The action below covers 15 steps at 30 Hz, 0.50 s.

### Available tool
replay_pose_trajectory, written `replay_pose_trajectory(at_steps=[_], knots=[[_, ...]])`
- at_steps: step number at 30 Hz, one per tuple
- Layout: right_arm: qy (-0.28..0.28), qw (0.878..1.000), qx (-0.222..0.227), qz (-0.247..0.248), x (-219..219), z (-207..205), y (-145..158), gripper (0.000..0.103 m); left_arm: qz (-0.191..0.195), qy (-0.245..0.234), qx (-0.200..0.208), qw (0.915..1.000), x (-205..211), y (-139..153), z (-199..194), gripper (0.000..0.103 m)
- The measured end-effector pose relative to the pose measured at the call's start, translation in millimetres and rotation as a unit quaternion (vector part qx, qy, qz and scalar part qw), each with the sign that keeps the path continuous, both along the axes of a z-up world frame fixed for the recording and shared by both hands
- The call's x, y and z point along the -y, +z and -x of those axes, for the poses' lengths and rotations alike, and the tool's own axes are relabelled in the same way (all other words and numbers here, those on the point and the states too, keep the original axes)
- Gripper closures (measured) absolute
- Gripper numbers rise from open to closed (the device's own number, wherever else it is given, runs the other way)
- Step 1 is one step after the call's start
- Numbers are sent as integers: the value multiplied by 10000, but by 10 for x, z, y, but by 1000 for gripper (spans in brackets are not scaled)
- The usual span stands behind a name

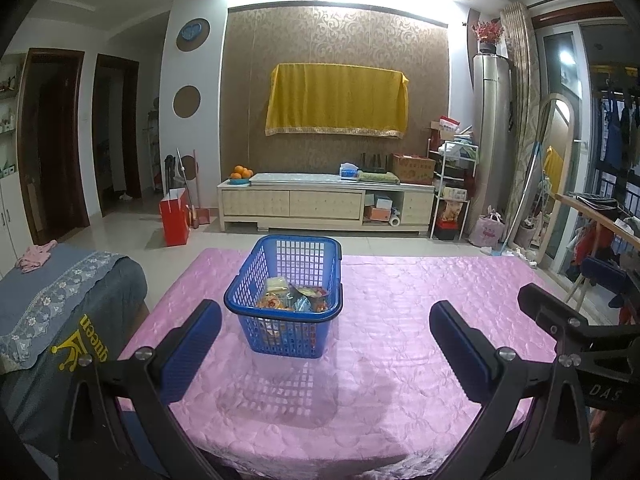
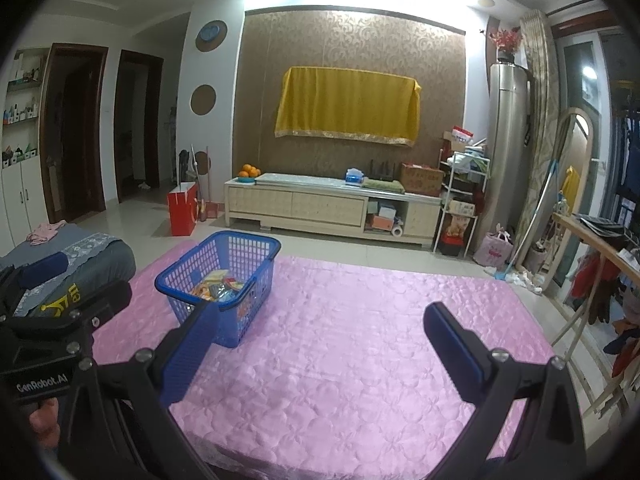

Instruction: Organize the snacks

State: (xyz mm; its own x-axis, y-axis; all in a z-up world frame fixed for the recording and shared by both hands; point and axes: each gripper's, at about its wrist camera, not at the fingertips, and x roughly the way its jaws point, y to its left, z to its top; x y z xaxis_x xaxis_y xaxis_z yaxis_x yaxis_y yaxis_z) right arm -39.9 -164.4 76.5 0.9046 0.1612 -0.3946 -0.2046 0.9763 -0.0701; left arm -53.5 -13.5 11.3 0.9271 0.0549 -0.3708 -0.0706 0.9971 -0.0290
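**Both grippers empty, snacks sitting in the basket**

I hold my left gripper point(image 1: 326, 322) spread wide and empty, aimed straight at the blue basket point(image 1: 288, 292) on the pink tabletop point(image 1: 400, 340). My right gripper point(image 2: 320, 328) is just as wide and holds nothing; from its view the basket sits off to the left, partly behind my left finger. The snack packets point(image 1: 294, 298) lie in a loose heap at the basket's bottom, with nothing left out on the cloth, so the sorting looks close to done.

The risk I judge from here: the basket looks light and the quilted cloth looks slick, so a finger catching its rim or mesh wall could slide or tip it. Reaching in, the crinkled packets overlap, and I might pinch two together.

Around me, a grey covered seat point(image 1: 60, 308) stands just beside the tabletop's left edge, crowding my left arm's swing. The rest of the tabletop is open.
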Motion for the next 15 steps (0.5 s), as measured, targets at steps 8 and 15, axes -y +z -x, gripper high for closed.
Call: replay_pose_trajectory(at_steps=[8,15], knots=[[8,10000,-25,-12,2,-11,-10,0,12,25,-36,10000,-4,7,4,0],[-12,10000,-35,18,-35,-2,-34,0,8,44,-45,10000,4,12,8,0]])
